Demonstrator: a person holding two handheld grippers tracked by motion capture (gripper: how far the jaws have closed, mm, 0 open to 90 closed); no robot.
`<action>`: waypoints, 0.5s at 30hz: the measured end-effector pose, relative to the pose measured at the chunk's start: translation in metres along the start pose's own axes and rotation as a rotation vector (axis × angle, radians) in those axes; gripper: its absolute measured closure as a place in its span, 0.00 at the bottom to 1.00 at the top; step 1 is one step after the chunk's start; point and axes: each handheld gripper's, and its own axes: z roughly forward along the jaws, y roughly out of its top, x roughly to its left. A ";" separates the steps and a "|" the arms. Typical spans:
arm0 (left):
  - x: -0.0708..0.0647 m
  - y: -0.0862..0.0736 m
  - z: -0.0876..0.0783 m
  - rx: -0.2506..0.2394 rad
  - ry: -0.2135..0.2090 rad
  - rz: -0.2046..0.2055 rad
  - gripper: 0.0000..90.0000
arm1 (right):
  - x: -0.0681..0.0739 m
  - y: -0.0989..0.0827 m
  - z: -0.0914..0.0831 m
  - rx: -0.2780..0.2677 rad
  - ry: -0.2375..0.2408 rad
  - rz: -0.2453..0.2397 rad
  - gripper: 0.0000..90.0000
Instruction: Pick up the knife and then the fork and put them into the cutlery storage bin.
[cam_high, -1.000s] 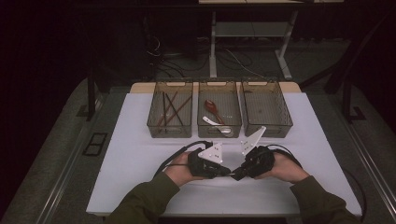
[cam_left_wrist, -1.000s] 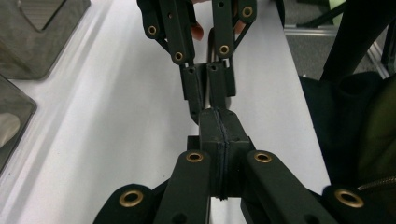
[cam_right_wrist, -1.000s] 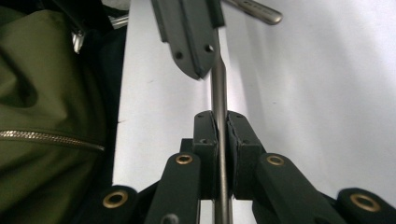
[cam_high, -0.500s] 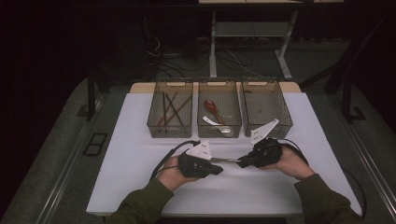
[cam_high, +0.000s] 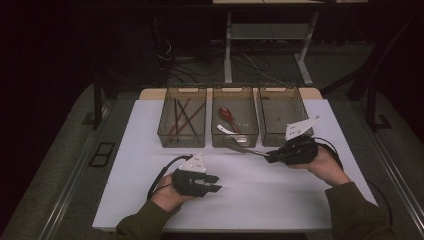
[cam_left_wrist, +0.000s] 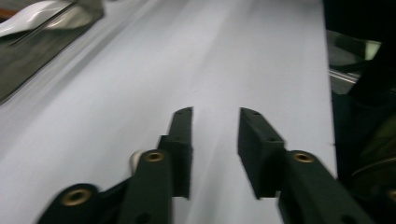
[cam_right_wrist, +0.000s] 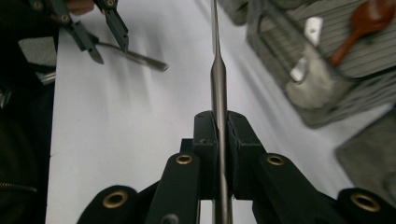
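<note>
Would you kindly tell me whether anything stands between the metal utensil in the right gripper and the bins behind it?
Nothing visible does. The right gripper is shut on the metal utensil, whose free end reaches along the front wall of the middle bin. That wall itself is probably the only thing to clear on the way in.

The high view is dim, dark all round the pale surface (cam_high: 280, 195), which alone catches the light. In the left gripper view the surface streaks with motion blur and the tray (cam_left_wrist: 42, 28) is smeared. The right gripper view is sharp near the fingers (cam_right_wrist: 205, 140); the trays (cam_right_wrist: 327, 70) beyond are soft.
</note>
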 end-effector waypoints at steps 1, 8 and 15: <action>0.000 -0.003 -0.002 -0.001 0.001 -0.023 0.68 | -0.002 0.001 -0.004 -0.008 -0.006 -0.001 0.93; 0.005 -0.023 -0.019 0.002 0.090 -0.066 0.45 | -0.019 0.005 -0.024 -0.062 -0.090 0.033 0.93; 0.005 -0.040 -0.032 -0.023 0.173 -0.119 0.30 | -0.035 0.008 -0.037 -0.083 -0.164 0.077 0.93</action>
